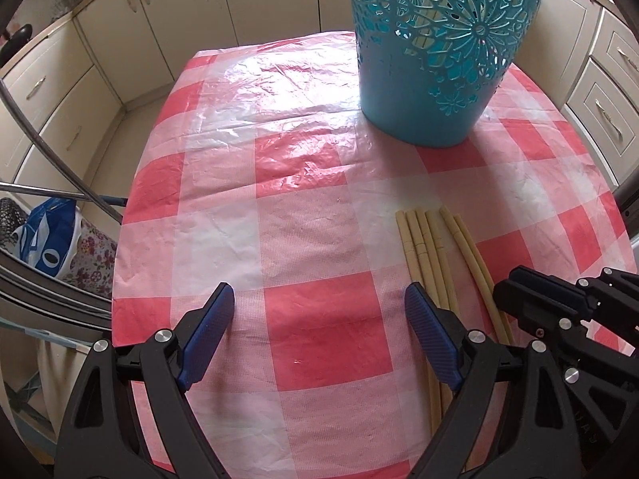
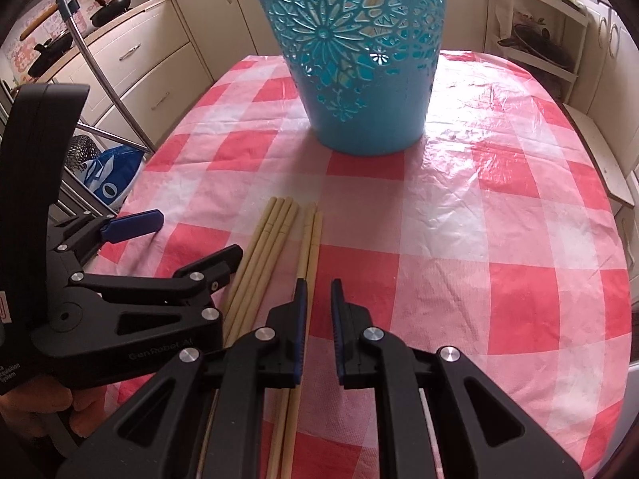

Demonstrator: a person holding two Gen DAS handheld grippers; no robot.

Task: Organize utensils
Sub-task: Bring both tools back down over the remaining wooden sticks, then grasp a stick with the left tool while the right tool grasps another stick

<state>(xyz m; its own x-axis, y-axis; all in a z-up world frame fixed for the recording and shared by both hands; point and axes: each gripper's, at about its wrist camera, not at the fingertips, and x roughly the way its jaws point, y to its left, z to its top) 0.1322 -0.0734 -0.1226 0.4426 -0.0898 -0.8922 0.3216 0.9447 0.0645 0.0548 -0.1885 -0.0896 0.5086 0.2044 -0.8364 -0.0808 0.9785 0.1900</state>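
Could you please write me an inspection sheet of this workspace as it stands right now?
Surface: table under a red-and-white checked plastic cloth, wrinkled and glossy.
Job's things: six pale chopsticks lying flat, a group of four and a pair beside it; blue cut-out basket upright behind them, pale sticks visible through its holes.
Clutter: nothing seen on the cloth.
Grippers: left gripper open, nothing between the jaws; right gripper nearly shut, nothing gripped, beside the pair.
Cables: nothing seen.
Surroundings: cream cabinets, metal chair frame, blue bag, pans on the counter.
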